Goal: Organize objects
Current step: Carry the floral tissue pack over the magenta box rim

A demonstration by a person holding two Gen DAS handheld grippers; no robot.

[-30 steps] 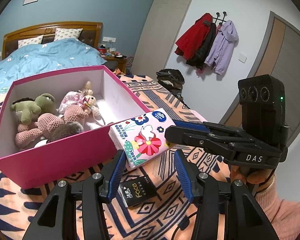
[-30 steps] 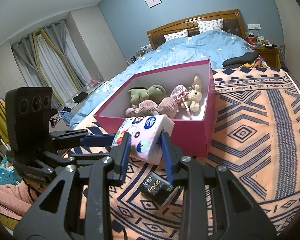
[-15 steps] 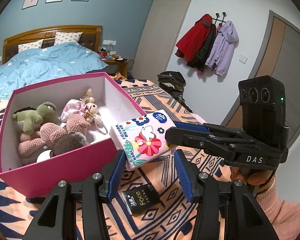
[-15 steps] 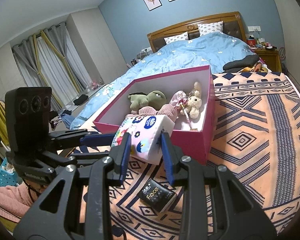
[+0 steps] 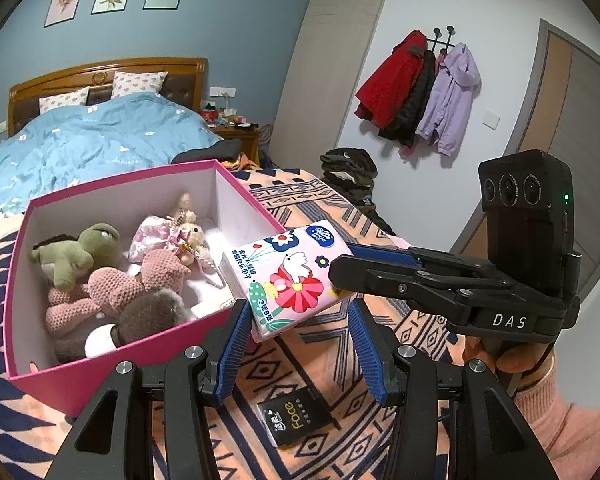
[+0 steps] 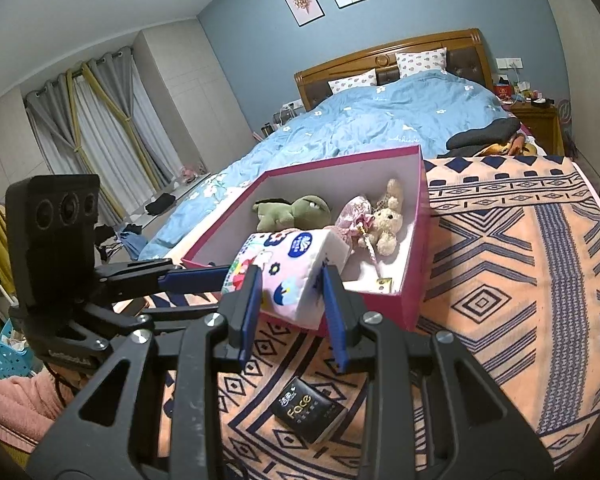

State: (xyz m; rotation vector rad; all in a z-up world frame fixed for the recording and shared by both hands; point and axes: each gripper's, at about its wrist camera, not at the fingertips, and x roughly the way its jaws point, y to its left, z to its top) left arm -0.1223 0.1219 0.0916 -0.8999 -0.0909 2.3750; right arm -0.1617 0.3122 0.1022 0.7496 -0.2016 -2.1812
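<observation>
Item, pink box (image 5: 40, 360): open-topped, on the patterned blanket (image 5: 328, 364), holding a green plush (image 5: 80, 252), a pink knitted plush (image 5: 112, 292) and a small doll in a pink dress (image 5: 168, 232). Item, tissue pack (image 5: 288, 276), floral print: held clear of the blanket at the box's near corner, tilted, one end over the box rim. Item, left tool (image 5: 296, 344): blue pads apart, nothing pressed between them; the tissue pack sits just ahead of and above its fingertips. Item, right tool (image 6: 292, 312): pads clamped on the tissue pack's two sides. Item, black "Face" packet (image 5: 296, 416): flat on the blanket, below both tools. Left wrist view alone shows coats (image 5: 420, 92) on a wall hook, a door, the right tool's housing reaching in from the right to the pack, and a hand in a pink sleeve (image 5: 500, 364) under that tool. Right wrist view alone shows grey curtains (image 6: 100, 120), a blue basket (image 6: 8, 348), the left tool's housing at the left edge, and the box interior's bare near corner.
</observation>
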